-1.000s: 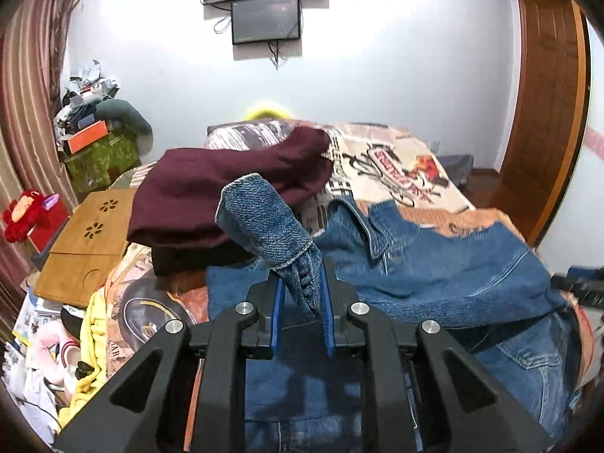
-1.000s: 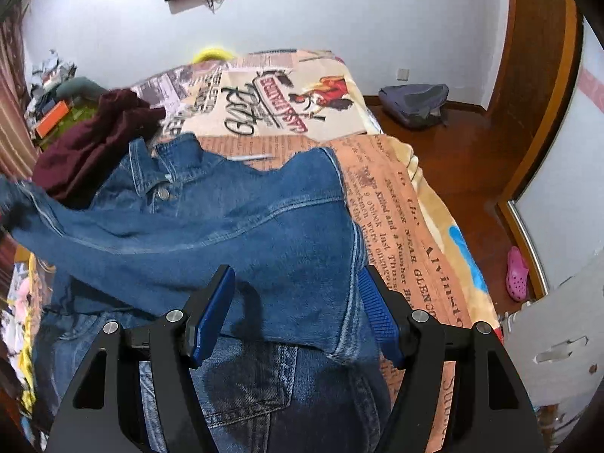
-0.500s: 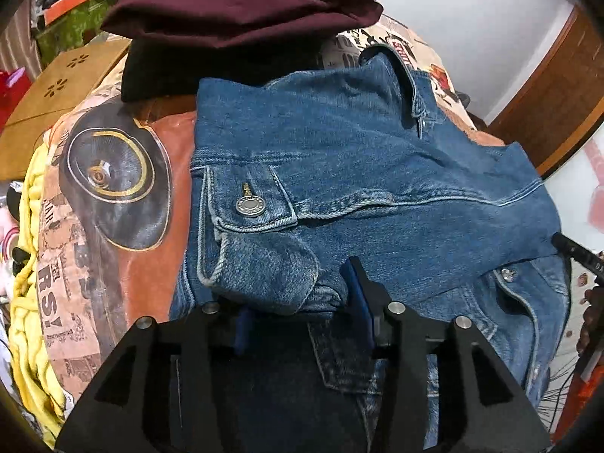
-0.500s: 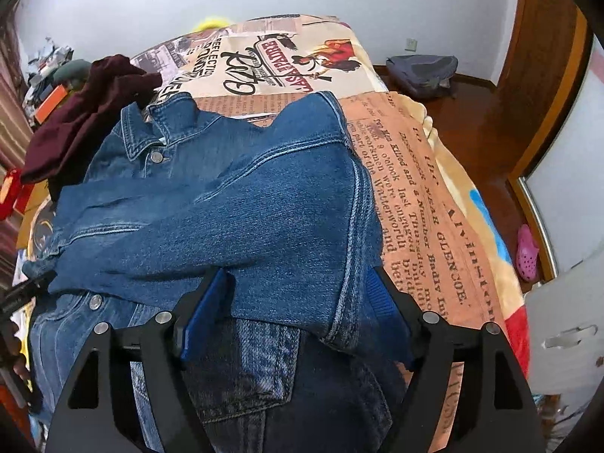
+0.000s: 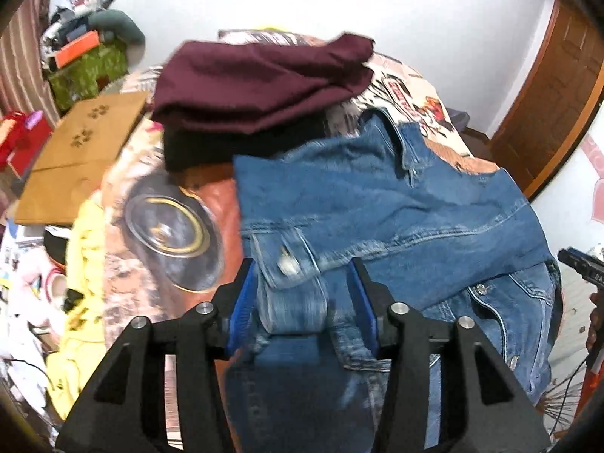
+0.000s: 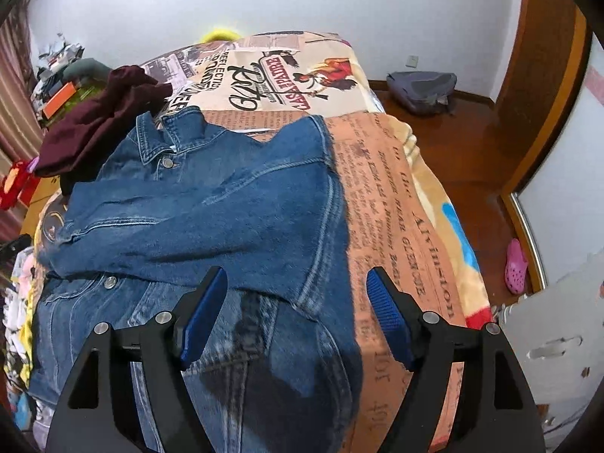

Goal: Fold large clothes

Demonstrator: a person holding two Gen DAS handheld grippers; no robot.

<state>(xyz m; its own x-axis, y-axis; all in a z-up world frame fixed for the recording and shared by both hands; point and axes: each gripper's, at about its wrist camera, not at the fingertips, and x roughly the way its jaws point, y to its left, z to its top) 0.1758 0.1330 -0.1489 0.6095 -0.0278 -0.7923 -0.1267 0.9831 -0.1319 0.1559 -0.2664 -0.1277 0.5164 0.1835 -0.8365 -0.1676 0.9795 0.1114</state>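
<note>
A blue denim jacket (image 5: 377, 204) lies front-up on the printed bed blanket (image 6: 396, 207), collar toward the far wall. One sleeve is folded across its chest (image 6: 196, 226). My left gripper (image 5: 302, 302) hovers low over the sleeve cuff (image 5: 290, 287). Its jaws are opening, and the cuff lies loose between the blue pads without being pressed. My right gripper (image 6: 296, 309) stands open over the jacket's right side seam, gripping nothing. The right gripper's tip also shows at the edge of the left wrist view (image 5: 577, 264).
A folded maroon garment (image 5: 260, 83) sits on a dark one beyond the jacket's left shoulder. A wooden lap board (image 5: 83, 151) and yellow cloth (image 5: 83, 264) lie left of the bed. A backpack (image 6: 422, 90) and a pink shoe (image 6: 515, 264) are on the floor right.
The left gripper carried the raised sleeve down across the jacket's front, then let go of the cuff and opened. The right gripper's jaws widened slightly and it shifted a little.
</note>
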